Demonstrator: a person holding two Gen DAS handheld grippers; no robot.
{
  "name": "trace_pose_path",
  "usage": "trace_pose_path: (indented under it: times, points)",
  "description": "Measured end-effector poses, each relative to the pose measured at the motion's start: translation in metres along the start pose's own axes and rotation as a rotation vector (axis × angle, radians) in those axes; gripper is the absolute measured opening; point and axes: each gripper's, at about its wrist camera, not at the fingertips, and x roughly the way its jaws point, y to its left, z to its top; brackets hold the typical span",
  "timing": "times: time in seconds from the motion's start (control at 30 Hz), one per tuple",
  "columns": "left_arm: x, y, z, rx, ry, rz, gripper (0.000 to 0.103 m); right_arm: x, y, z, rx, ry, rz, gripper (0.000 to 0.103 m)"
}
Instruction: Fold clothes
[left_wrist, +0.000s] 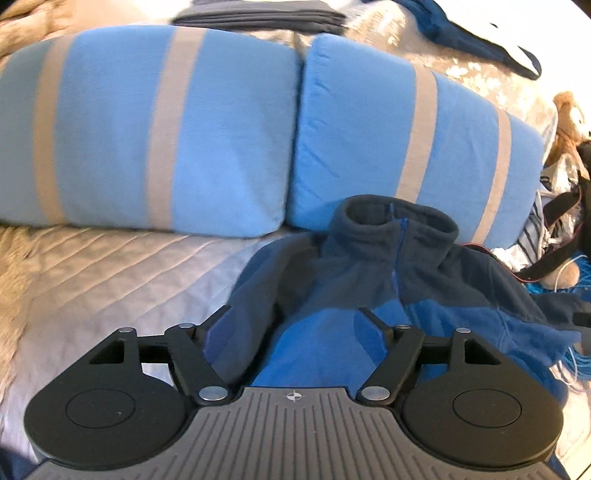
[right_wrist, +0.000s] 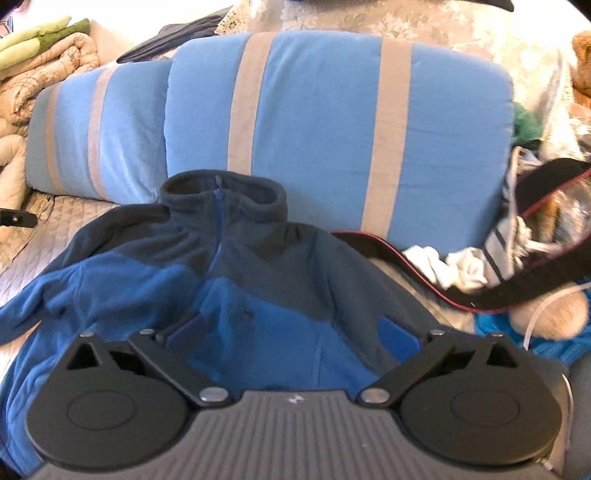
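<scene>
Both grippers tilt down over the fleece on the bed — left gripper wide, right gripper wider, both empty.

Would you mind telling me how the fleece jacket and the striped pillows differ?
The jacket is navy over royal blue; the pillows are light blue with grey stripes. The jacket lies flat on the bed, zipped, collar up; the pillows stand plump behind it. Both are soft blue textiles.

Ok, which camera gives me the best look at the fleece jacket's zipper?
The right wrist view: the zipper runs from the collar down the chest of the fleece jacket, unobstructed. The left wrist view shows only a thin, partly creased stretch of the zipper, seen at an angle.
</scene>
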Motion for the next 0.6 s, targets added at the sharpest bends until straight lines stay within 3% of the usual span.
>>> trace_pose_path:
  times: [0.33,0.6]
  points:
    - [-0.043,0.024,-0.027,-0.055,0.047,0.029,0.072,-0.058,-0.021,-0.022,0.092,-0.032,-0.101,0.103]
    - [-0.082,0.007,-0.012,-0.084,-0.021,-0.006,0.072,-0.095,-0.030,-0.016,0.168,-0.068,-0.130,0.103]
